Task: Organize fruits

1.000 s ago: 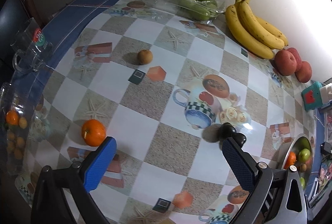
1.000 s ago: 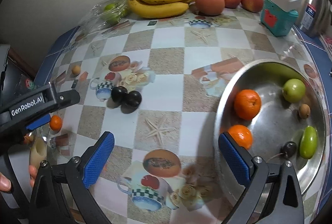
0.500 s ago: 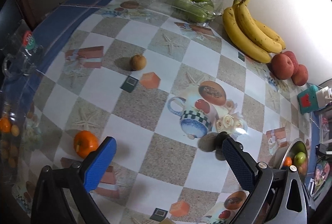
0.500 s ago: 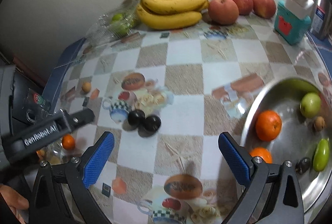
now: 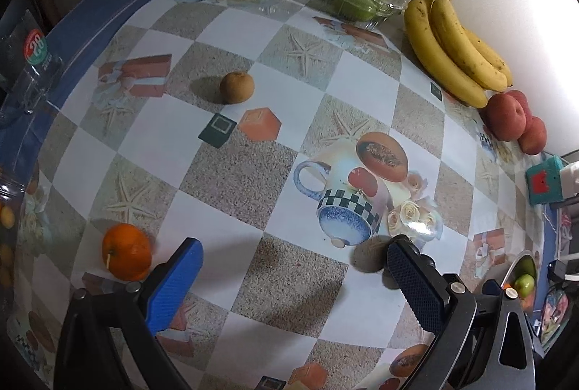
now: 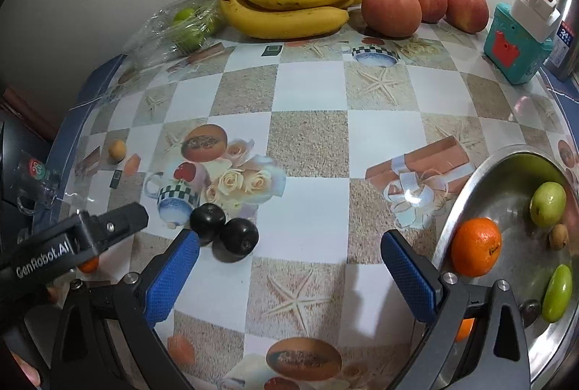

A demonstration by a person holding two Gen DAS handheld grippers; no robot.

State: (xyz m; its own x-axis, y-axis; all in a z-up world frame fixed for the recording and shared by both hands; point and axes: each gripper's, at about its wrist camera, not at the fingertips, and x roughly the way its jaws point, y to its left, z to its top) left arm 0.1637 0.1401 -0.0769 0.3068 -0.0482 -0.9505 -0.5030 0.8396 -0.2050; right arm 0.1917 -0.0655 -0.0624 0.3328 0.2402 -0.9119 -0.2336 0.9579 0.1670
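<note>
Fruits lie scattered on my checkered tablecloth [image 6: 311, 136], with several already gathered in the steel bowl [image 6: 470, 180] at my right, so I judge that's the collecting spot. Nearest, my right gripper [image 6: 289, 267] hangs with jaws apart and empty, two dark plums [image 6: 224, 227] just beside its left finger. My left gripper [image 5: 293, 267] is likewise spread and empty, a small orange [image 5: 126, 256] close by its left finger. Mid-table stays mostly bare, good room to travel. Farther off sits a brown longan [image 5: 237, 87]; bananas [image 6: 289, 3] and apples [image 6: 391, 10] line the wall.

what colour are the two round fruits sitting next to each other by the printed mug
Very dark, near black two round fruits, clearest in the right wrist view.
</note>
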